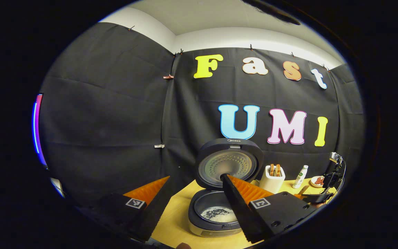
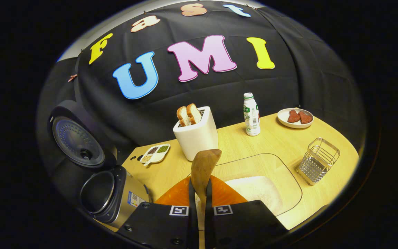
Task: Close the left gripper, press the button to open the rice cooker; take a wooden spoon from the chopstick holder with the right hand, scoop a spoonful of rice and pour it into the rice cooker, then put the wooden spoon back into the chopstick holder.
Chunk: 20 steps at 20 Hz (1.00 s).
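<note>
Already the rice cooker [image 2: 109, 193] stood with its lid up and some rice in its pot. The right gripper [image 2: 199, 193] pinched the wooden spoon [image 2: 204, 166] by its handle, the bowl up above the clear tub of rice [image 2: 254, 188]. The left gripper [image 1: 193, 190] hung spread and empty before the cooker. I judged the spoon might twist in so narrow a pinch, or miss the wire holder [image 2: 318, 160] on its return. Counted: one spoon, one cooker, one holder, two bread slices [image 2: 188, 115], one bottle [image 2: 252, 114].
</note>
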{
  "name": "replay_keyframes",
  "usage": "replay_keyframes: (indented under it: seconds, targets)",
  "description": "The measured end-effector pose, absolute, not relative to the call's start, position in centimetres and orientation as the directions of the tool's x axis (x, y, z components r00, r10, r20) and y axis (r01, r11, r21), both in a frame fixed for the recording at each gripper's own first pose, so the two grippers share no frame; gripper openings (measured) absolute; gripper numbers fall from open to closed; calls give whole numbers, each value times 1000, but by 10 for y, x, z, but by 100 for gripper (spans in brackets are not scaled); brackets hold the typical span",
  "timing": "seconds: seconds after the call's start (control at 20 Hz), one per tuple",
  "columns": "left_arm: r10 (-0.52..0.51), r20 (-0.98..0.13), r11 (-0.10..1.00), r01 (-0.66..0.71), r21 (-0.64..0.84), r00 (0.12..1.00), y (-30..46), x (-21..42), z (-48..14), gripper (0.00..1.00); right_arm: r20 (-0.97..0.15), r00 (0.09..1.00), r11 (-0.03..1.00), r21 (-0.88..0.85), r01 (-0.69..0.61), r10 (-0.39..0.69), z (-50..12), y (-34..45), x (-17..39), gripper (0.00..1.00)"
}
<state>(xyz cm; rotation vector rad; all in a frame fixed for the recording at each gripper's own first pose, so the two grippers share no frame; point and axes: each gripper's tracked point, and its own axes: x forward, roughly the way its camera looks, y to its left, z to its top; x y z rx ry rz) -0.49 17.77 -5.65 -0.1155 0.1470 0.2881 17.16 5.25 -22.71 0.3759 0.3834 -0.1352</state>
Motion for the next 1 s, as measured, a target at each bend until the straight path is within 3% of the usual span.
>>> replay_keyframes:
  seconds: [0.4, 1.0]
  targets:
    - [260, -170, 956, -278, -93, 951, 164, -5, -60, 95, -348, 935, 825, 506, 252, -73, -190, 23, 170, 11]
    - [244, -157, 963, -257, -76, 957, 146, -11, -51, 95, -280, 957, 810, 544, 218, -70, -153, 13, 167, 11]
